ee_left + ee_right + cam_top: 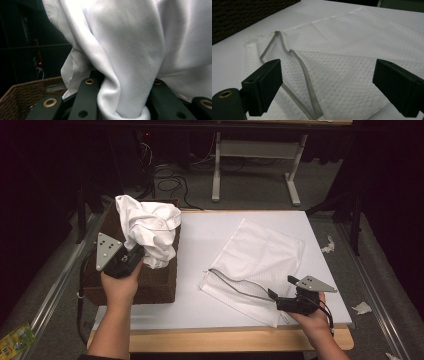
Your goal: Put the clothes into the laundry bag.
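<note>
From the high view, the left gripper (pixel 136 254) lifts a crumpled white shirt (pixel 150 227) over the brown wicker basket (pixel 160 282) at the table's left, while the right gripper (pixel 281 293) hovers, jaws spread and empty, at the near edge of the white mesh laundry bag (pixel 260 257) lying flat to the right. In the left gripper view the jaws are clamped on a thick fold of the shirt (pixel 125 62); it looks light, limp and fairly slick, so a bunched fold is the safest hold. The right gripper view has the wide-open jaws framing the bag (pixel 352 57) and its unzipped grey zipper (pixel 299 72); the floppy mesh is probably best taken by that firmer zipper edge.
</note>
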